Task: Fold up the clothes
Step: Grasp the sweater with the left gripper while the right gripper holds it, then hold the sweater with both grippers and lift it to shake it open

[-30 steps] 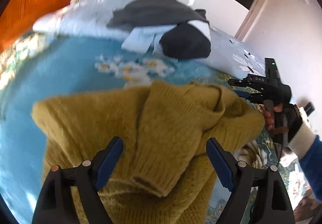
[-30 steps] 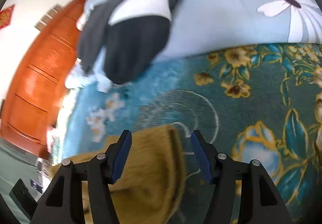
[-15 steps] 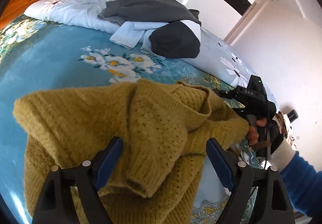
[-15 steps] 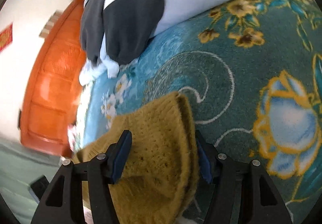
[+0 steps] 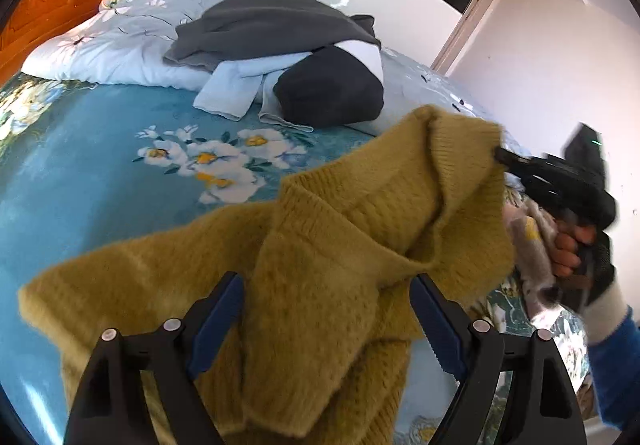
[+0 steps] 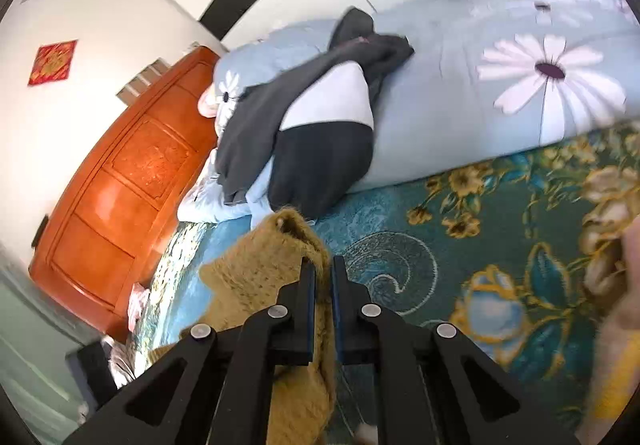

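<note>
A mustard yellow knitted sweater (image 5: 328, 269) lies bunched on the blue floral bedspread (image 5: 80, 181). My left gripper (image 5: 326, 321) is open, its blue-padded fingers on either side of a sweater fold. My right gripper (image 6: 323, 273) is shut on the sweater's edge (image 6: 280, 245) and lifts it off the bed. In the left wrist view the right gripper (image 5: 500, 157) pinches the sweater's raised corner at the right.
A heap of dark grey, black and pale blue clothes (image 5: 296, 65) rests on a light blue daisy quilt (image 6: 480, 93) at the back. An orange wooden headboard (image 6: 120, 197) stands to the left. White walls stand behind.
My right gripper closed on the sweater's edge and raised it. The sweater's right corner now hangs up off the bed. The left gripper stayed open over the fold.
</note>
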A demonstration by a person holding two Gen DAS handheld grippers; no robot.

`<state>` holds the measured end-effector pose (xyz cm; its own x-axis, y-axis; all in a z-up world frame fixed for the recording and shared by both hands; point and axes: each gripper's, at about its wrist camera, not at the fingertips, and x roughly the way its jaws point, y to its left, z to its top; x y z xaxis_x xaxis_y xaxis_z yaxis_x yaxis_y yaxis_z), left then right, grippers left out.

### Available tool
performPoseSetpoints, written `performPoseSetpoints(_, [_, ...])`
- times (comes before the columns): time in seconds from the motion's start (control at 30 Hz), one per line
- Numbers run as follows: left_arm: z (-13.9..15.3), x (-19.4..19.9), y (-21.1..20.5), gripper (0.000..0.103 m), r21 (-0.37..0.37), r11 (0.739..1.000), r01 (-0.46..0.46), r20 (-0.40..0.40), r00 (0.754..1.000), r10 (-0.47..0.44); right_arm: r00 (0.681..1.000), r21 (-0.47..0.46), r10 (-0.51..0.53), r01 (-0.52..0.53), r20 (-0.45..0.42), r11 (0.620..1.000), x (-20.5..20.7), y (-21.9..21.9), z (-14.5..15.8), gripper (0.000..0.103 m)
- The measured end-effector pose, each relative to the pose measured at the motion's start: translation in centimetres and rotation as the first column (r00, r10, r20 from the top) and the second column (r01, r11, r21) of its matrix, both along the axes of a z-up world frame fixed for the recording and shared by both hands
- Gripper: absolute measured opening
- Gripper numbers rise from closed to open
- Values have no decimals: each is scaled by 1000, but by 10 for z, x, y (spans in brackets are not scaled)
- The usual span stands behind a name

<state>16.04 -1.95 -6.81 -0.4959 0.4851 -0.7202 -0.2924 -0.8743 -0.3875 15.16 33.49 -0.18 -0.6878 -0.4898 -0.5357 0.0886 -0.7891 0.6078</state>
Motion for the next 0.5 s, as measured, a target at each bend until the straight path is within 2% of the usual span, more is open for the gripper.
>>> performPoseSetpoints(0.1, [-9,-7,-4,87,69,998,10,50,999,-13,1000,-2,-8,8,-19,1000,15,3,1,7])
performPoseSetpoints(0.2, [-11,5,-9,86,129,989,70,60,995,-78,1000,-24,-17,16,-14,1000,18,1,-7,7])
performPoseSetpoints(0.27, [-13,11,-12,79,147,986,84,75,993,-96,1000,-36,-13,12,-21,999,22,-1,-7,7])
performPoseSetpoints(0.33, [-15,14,-17,53,156,986,61,98,992,-77,1000,-43,-8,7,-26,999,21,-1,-3,7])
performPoseSetpoints(0.37, [-16,15,-18,47,153,987,39,109,992,-56,1000,-44,-6,4,-30,999,22,-2,-1,7])
performPoseSetpoints(0.43, [-19,16,-22,28,144,990,-3,129,992,-15,999,-40,1,-2,-40,999,22,-6,5,7])
performPoseSetpoints(0.5, [-17,22,-25,13,107,993,-46,124,992,33,999,-30,2,-3,-44,1000,23,-12,11,7])
